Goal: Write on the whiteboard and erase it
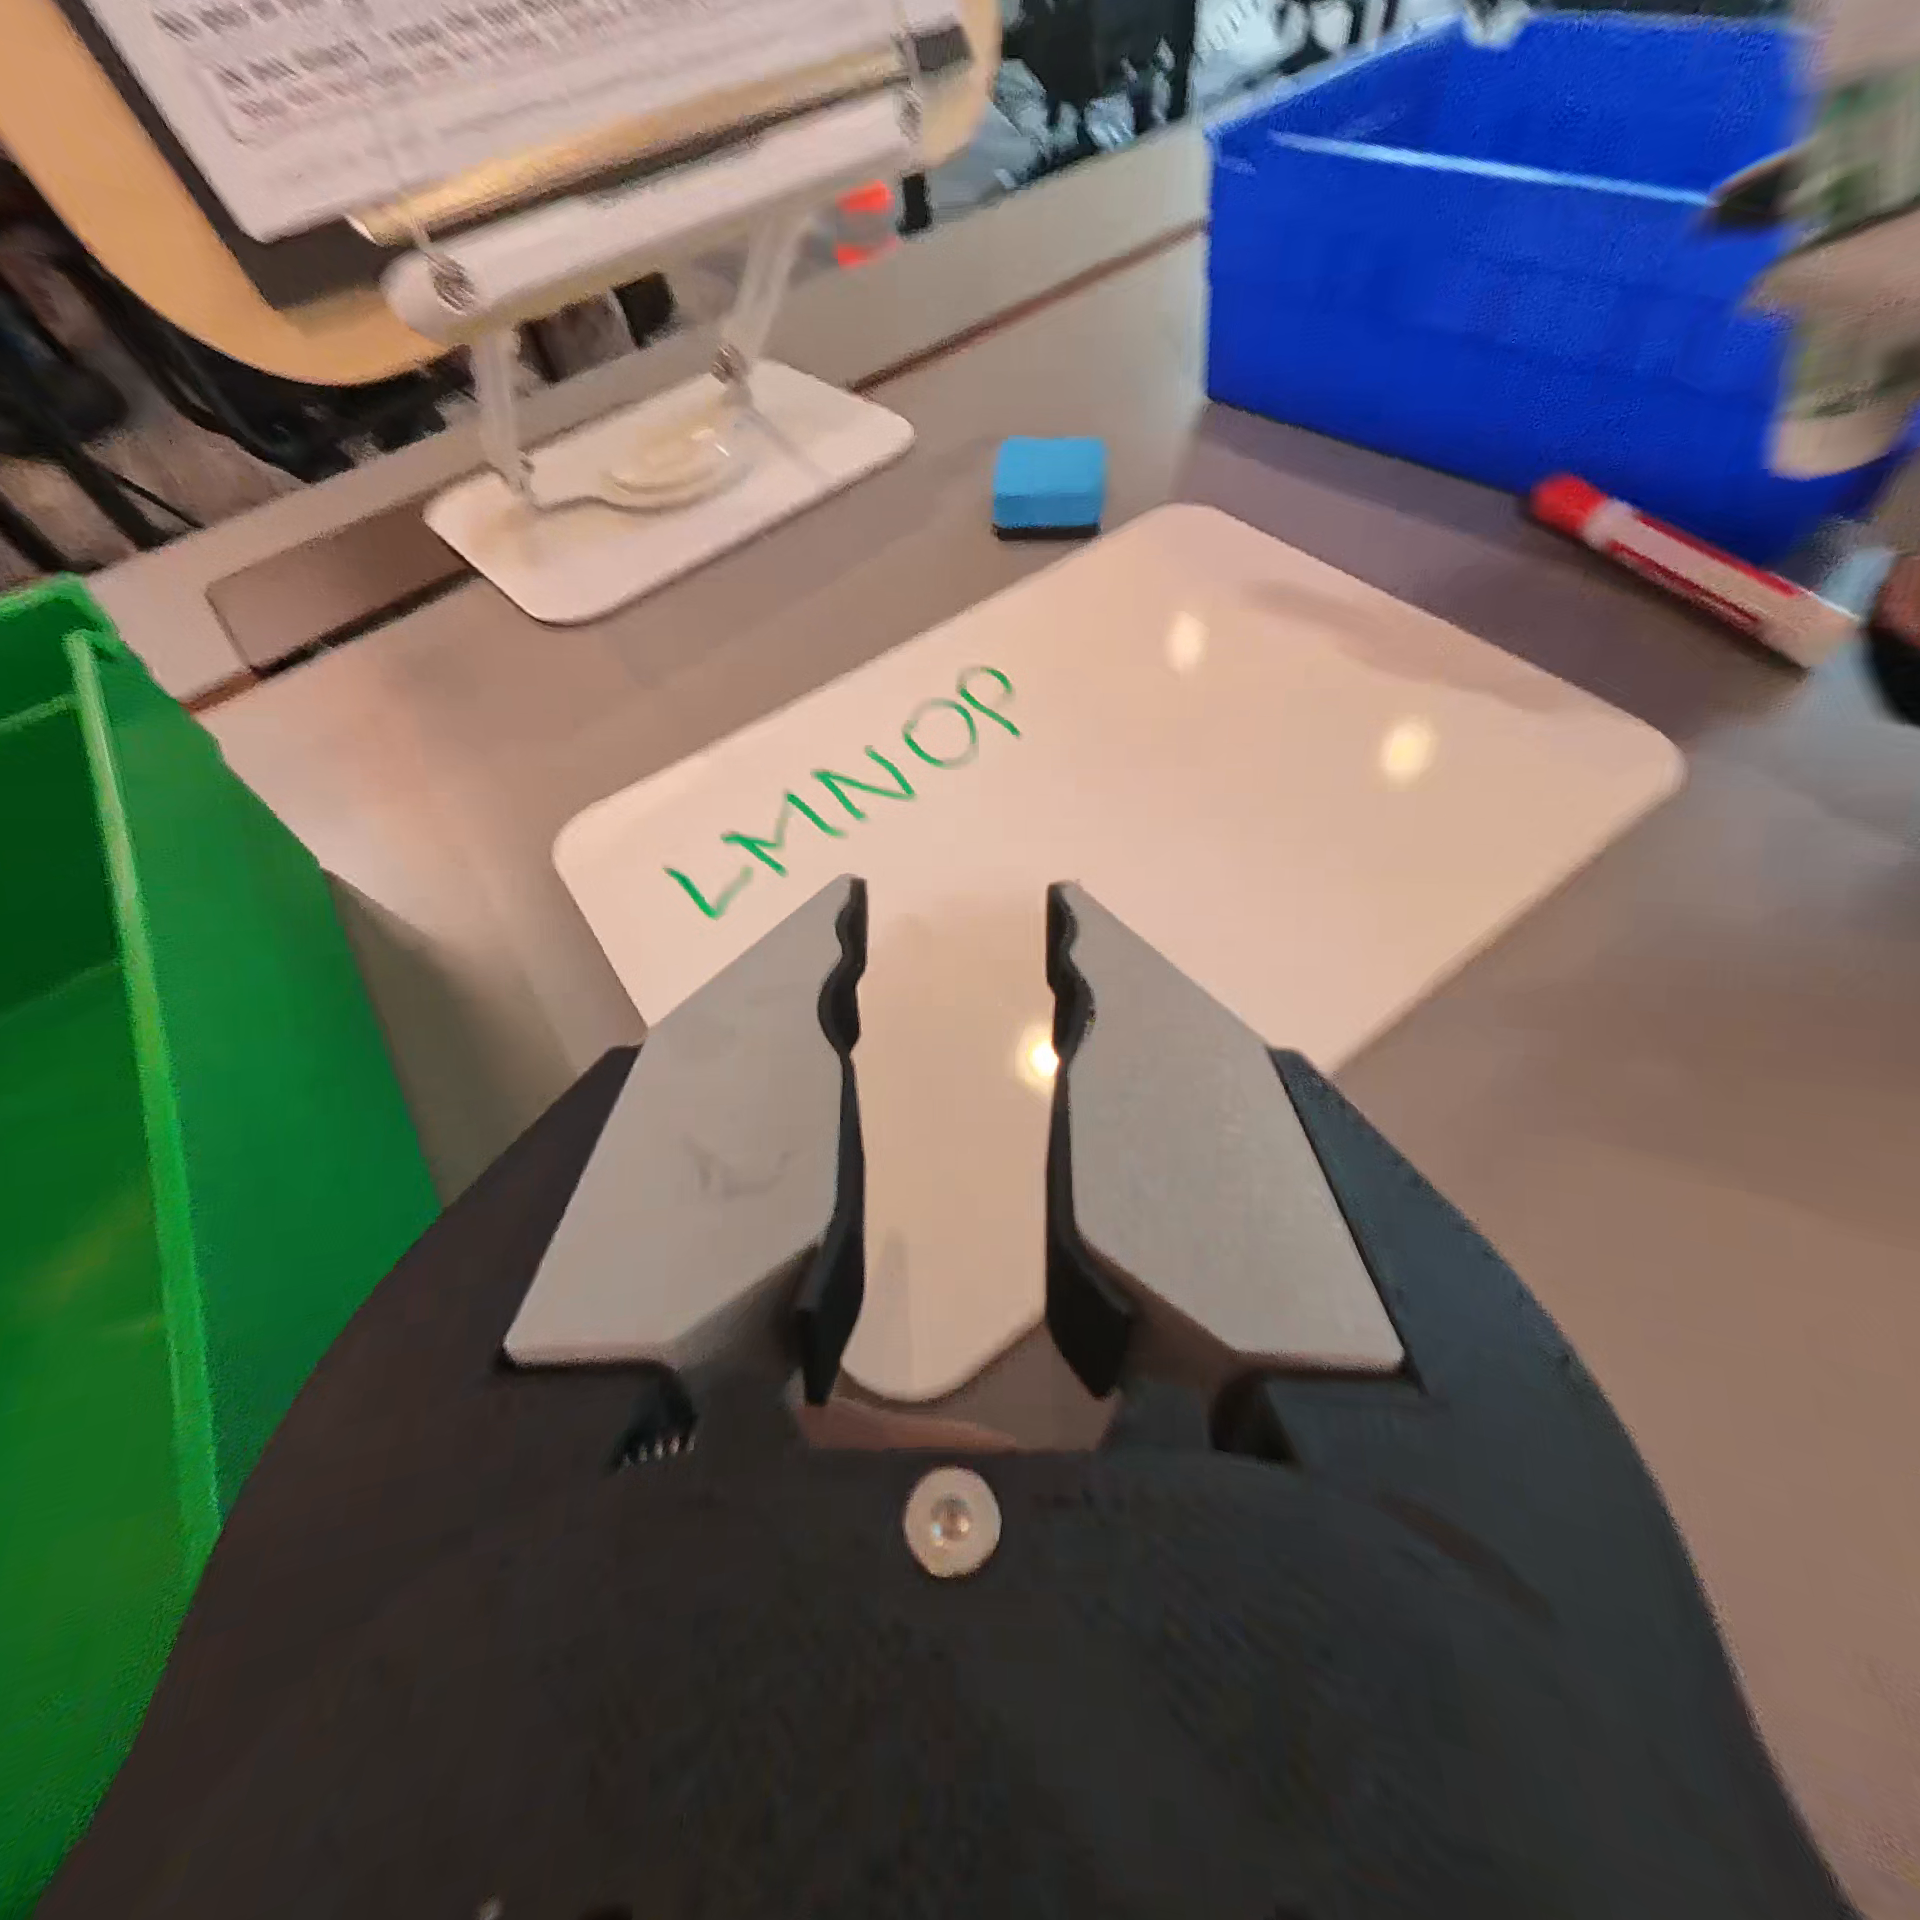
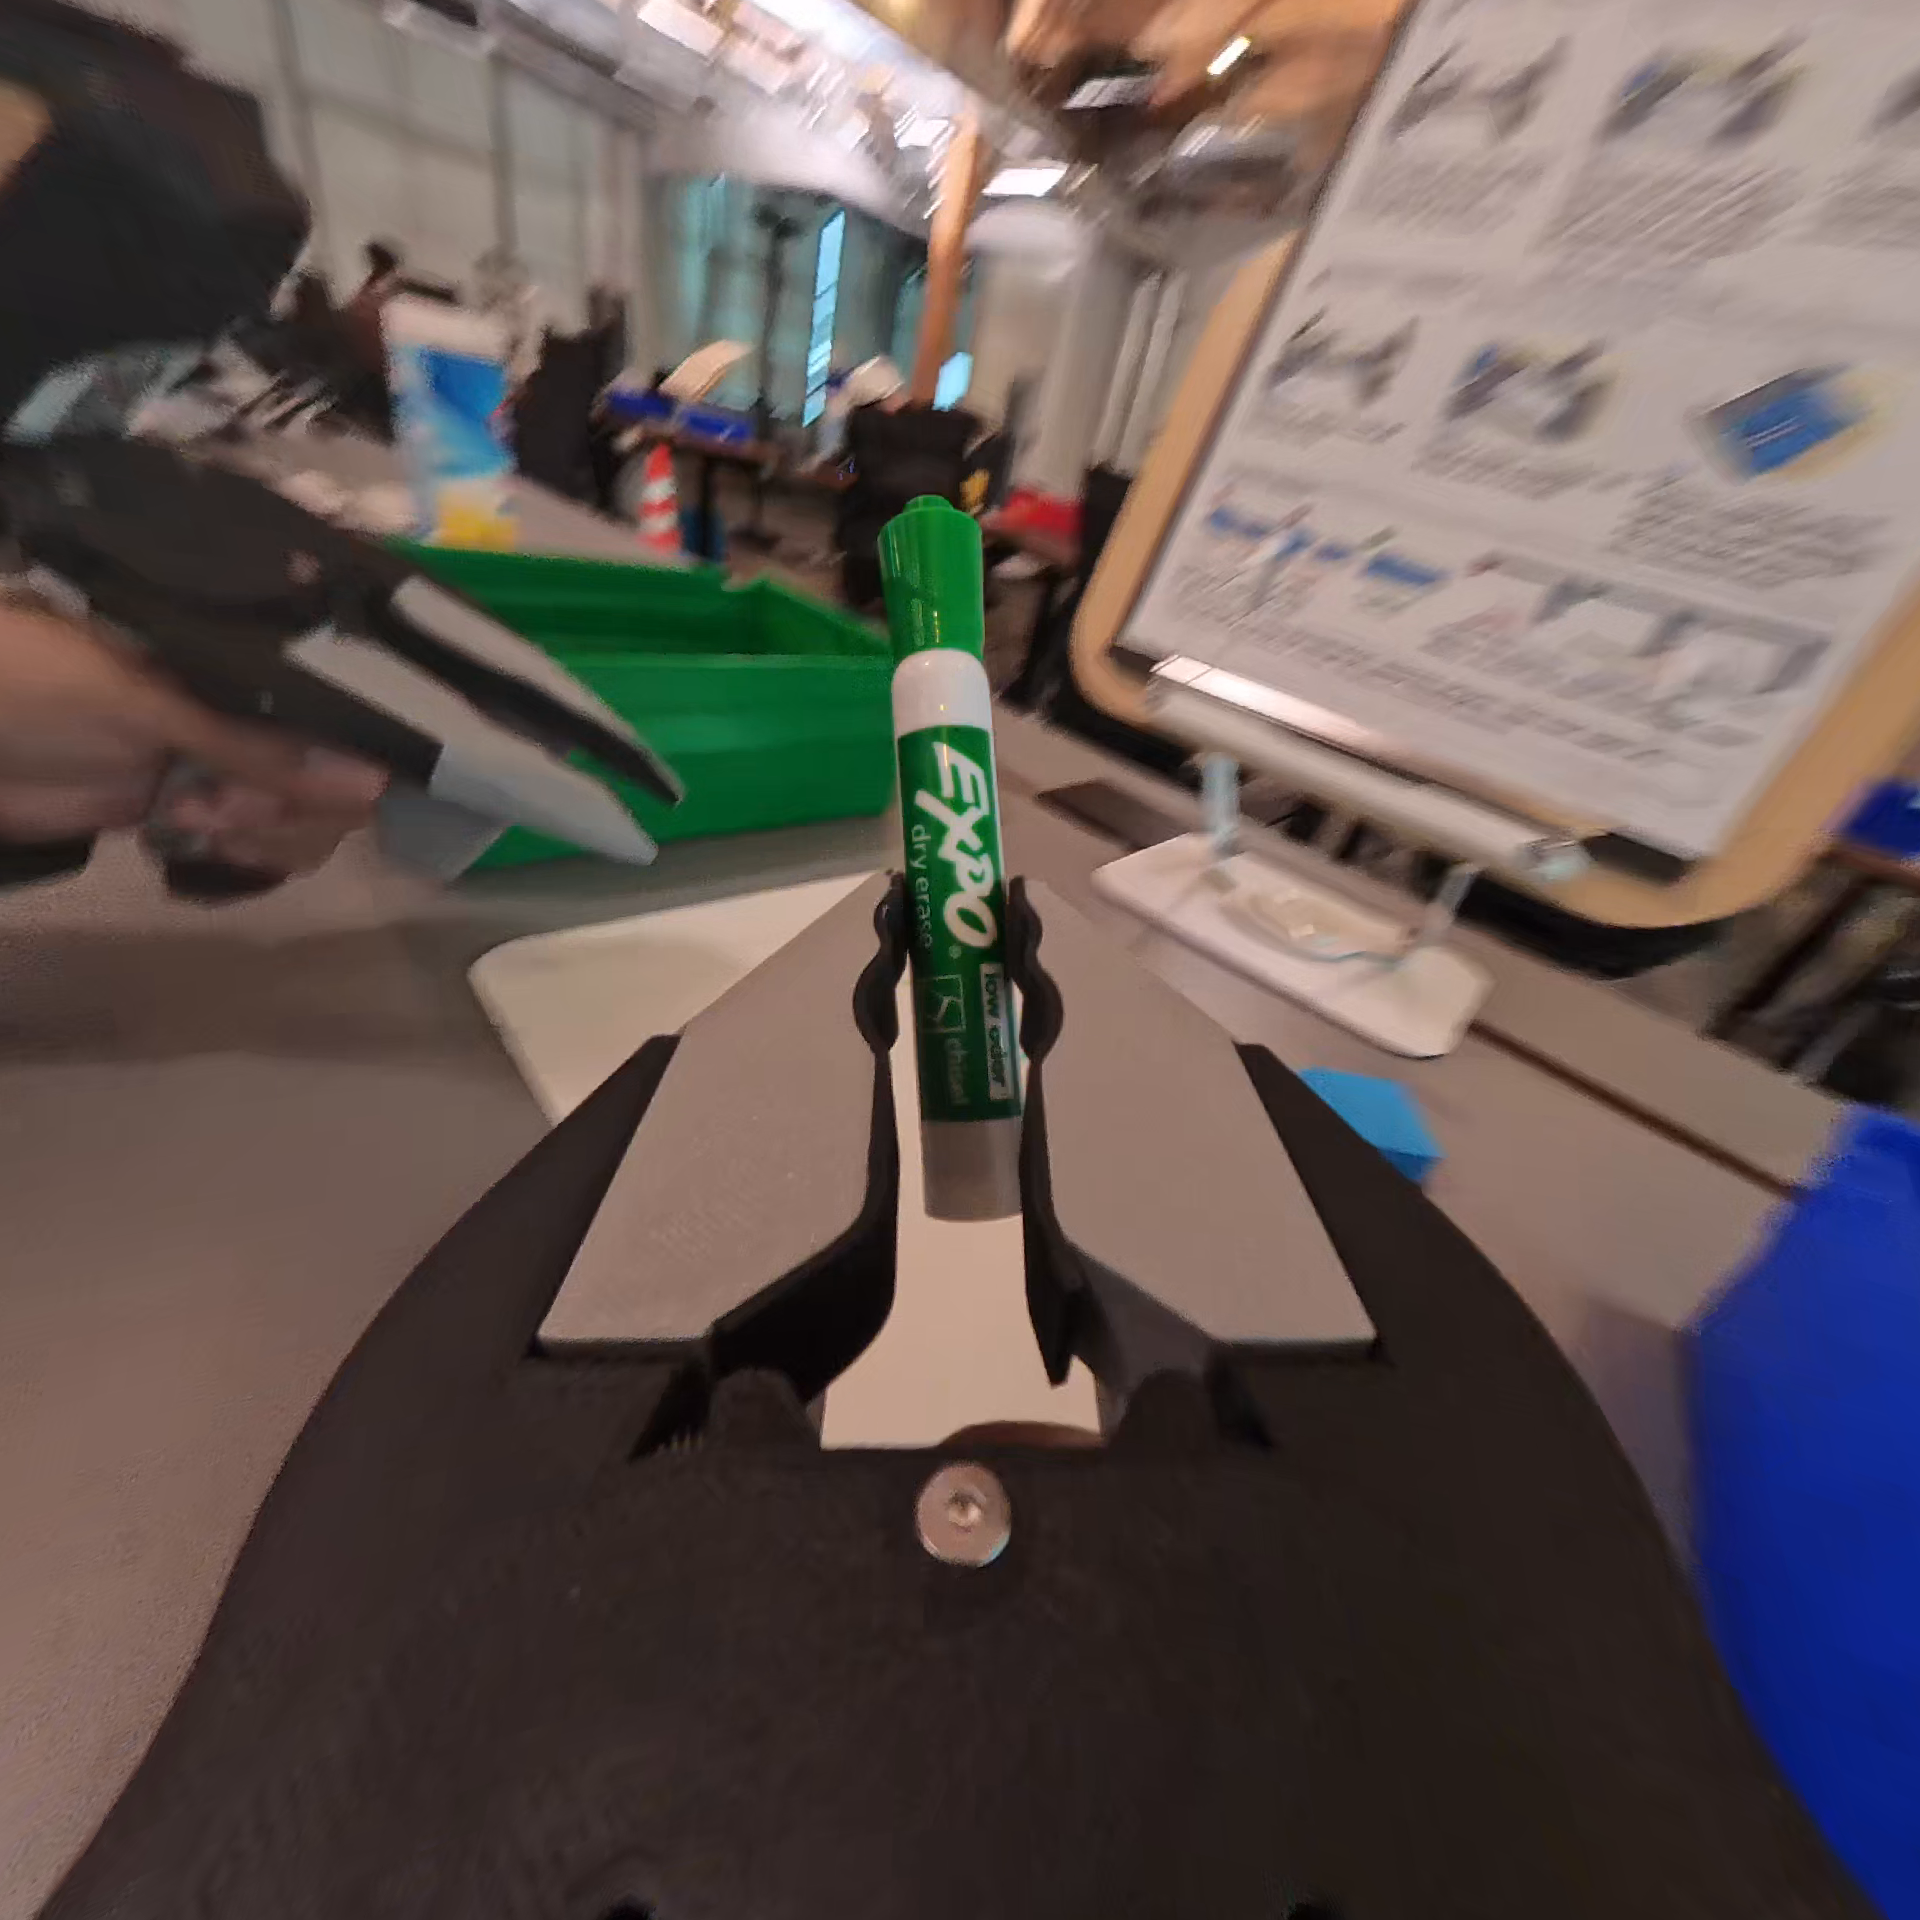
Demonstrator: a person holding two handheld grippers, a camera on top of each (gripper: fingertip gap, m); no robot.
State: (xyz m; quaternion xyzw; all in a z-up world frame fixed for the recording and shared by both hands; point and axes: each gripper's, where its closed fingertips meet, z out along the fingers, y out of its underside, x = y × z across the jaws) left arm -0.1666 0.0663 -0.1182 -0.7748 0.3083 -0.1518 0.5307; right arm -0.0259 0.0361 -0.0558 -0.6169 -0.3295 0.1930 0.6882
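Whiteboard (image 1: 1195, 790): one, white, rounded corners, lying flat on the grey table (image 1: 1558, 1195); a line of green handwriting runs along the edge nearest the green bin, and ceiling lights reflect on its surface. Green marker (image 2: 951, 831): one, capped, held upright above the whiteboard with the cap on top, clamped at mid-barrel between the black pads of the right tongs (image 2: 951, 935), which are closed on it. Left tongs (image 1: 956, 904): one pair, parted and holding nothing, the gap between the fingers showing bare whiteboard near its closest corner; in the right wrist view this same pair appears at the left, over the whiteboard's far side, held by a person's hand (image 2: 94, 748). Eraser (image 1: 1047, 486): one, blue top over a dark base, on the table just beyond the whiteboard's far edge, apart from it. Red marker (image 1: 1688, 577): one, red cap and white barrel, lying on the table beyond the whiteboard's right corner, close against the blue bin. Blue bin (image 1: 1475, 260): one, open-topped, behind the whiteboard to the right. Green bin (image 1: 156, 1039): one, open-topped, to the left of the whiteboard. Instruction sheet on a clear stand (image 1: 644, 416): one, behind the whiteboard past the eraser, white base plate resting on the table.
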